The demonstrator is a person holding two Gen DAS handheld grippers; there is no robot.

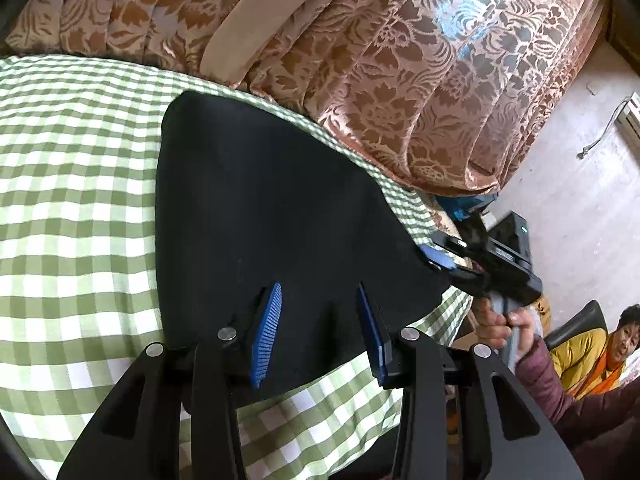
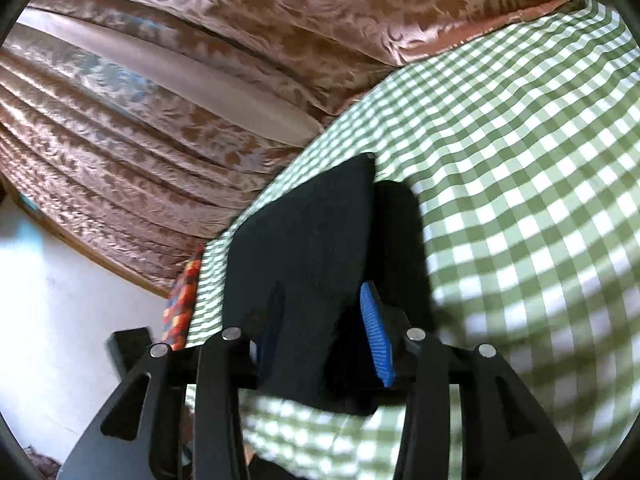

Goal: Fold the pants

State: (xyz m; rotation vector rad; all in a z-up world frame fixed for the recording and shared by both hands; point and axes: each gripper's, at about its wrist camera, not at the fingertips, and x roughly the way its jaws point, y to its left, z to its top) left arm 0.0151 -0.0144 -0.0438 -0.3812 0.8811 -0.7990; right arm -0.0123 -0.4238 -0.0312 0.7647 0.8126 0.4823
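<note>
The black pants (image 1: 264,200) lie on the green-and-white checked cloth (image 1: 72,184), reaching from the near edge toward the far side, where the patterned brown curtain (image 1: 360,80) hangs just behind the cloth. In the left wrist view they spread as one broad dark sheet; in the right wrist view they show as a narrower slab (image 2: 316,240) with a second dark layer peeking out along its right side.

The left gripper (image 1: 318,332) sits over the near hem with its blue ribbed pads (image 1: 267,332) set well apart, black fabric between and beneath them; whether the pads actually press the cloth I cannot tell. The right gripper (image 2: 320,336) has its fingers apart too, with a raised fold of the pants standing in the gap (the left pad is mostly hidden behind that fabric, the right pad (image 2: 378,336) stands clear of it).

Seen from the left, the right gripper (image 1: 442,260) is at the pants' right edge, held by a hand (image 1: 504,320) in a maroon sleeve. A seated woman (image 1: 600,352) in yellow is at the far right.
</note>
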